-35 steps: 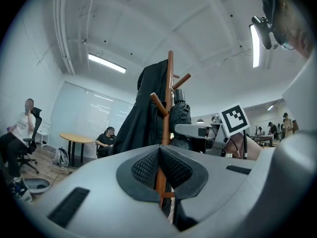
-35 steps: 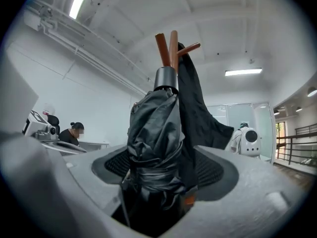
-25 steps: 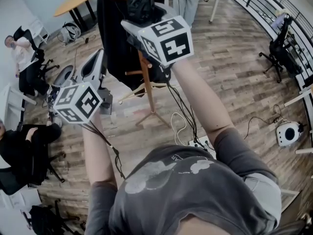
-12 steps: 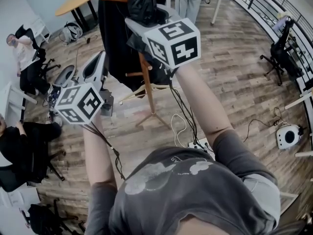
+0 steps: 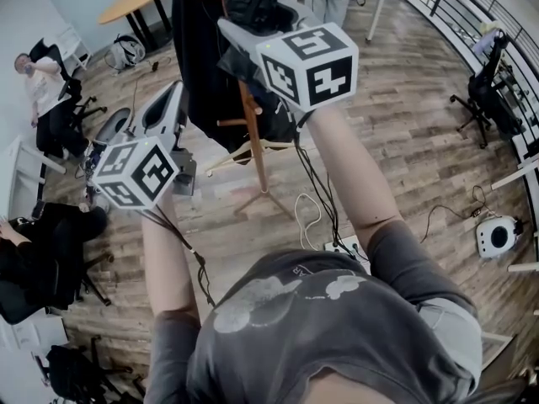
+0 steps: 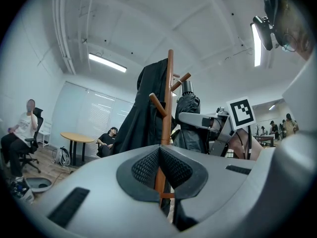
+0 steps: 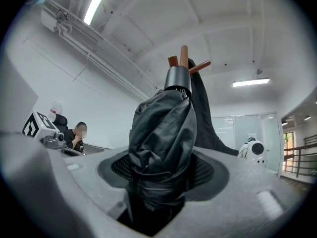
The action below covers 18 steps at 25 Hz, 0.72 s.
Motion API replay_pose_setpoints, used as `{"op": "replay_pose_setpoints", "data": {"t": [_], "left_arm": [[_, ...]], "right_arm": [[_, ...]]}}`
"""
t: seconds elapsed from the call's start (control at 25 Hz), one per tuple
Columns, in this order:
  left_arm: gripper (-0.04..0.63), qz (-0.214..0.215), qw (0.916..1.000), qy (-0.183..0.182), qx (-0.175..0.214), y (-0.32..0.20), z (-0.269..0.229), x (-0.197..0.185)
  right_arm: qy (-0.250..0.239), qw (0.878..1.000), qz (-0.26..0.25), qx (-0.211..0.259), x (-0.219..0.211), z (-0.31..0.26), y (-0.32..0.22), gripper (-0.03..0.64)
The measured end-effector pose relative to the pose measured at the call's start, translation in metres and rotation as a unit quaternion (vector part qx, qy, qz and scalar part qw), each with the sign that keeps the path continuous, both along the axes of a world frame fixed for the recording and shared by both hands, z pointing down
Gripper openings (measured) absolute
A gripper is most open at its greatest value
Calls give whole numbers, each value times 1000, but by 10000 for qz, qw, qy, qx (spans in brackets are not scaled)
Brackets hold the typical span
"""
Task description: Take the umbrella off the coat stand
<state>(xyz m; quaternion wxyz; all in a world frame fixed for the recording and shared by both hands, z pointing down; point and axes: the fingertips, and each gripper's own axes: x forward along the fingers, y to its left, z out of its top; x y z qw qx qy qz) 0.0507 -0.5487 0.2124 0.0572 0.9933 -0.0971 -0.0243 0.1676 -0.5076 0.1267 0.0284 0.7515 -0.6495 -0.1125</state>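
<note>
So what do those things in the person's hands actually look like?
The left gripper and right gripper are grey shells with two jaws lined by black mesh pads. Each carries a white cube printed with black square markers, and black cables trail from them. The person wears a grey short-sleeved T-shirt.

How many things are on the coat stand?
2. In the left gripper view, a coat hangs left of the pole; right of it, the umbrella, on which the right gripper's jaws just closed. More may be hidden.
</note>
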Motion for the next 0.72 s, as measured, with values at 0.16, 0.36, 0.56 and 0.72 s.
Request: {"op": "replay_pose_setpoints", "data": {"t": [0.16,0.36,0.56,0.72], "left_arm": [[3,-60,10000,-14,21,1,-2,-7],[3,-274,9995,59,129,-1,-13,-19],[3,-339,9993,15,128,7,-15,-25],[3,-363,9992,-9,137,16,-11,-29]], "right_arm": [[-4,10000,-36,55,-6,-5,5,273],[-25,9999,-101,107,-12,-9,10,273],[14,9997,-133,180,-15,-17,21,273],[38,9995,-182,249,-19,-20,27,273]]}}
